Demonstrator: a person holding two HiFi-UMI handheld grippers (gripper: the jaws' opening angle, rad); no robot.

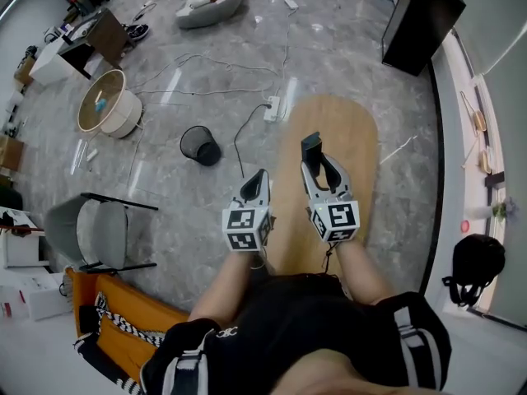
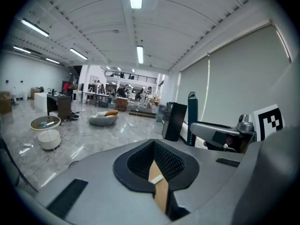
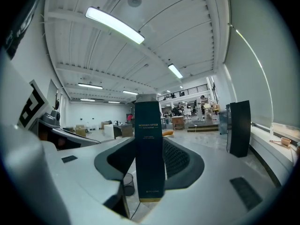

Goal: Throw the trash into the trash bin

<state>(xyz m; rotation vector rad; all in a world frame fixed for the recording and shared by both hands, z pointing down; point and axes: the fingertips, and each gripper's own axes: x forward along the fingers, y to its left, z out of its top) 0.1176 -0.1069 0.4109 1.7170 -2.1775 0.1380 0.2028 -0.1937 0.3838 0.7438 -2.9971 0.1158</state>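
Observation:
My right gripper (image 1: pixel 314 156) is shut on a tall dark teal box (image 1: pixel 310 146), held upright over the oval wooden table (image 1: pixel 354 151). In the right gripper view the box (image 3: pixel 149 149) stands between the black pads, its printed face toward the camera. The black mesh trash bin (image 1: pixel 200 145) stands on the floor left of the table and shows small beneath the jaws (image 3: pixel 126 184). Left of the right gripper, my left gripper (image 1: pixel 258 178) hangs by the table's left edge, shut and holding nothing. The left gripper view shows only a thin slit of wood between its pads (image 2: pixel 176 165).
Cables and a white power strip (image 1: pixel 272 108) lie on the floor between bin and table. A round white side table (image 1: pixel 107 101) and a grey chair (image 1: pixel 99 229) stand at the left. A black cabinet (image 1: pixel 420 23) is at the far right, a beanbag (image 1: pixel 212 2) beyond.

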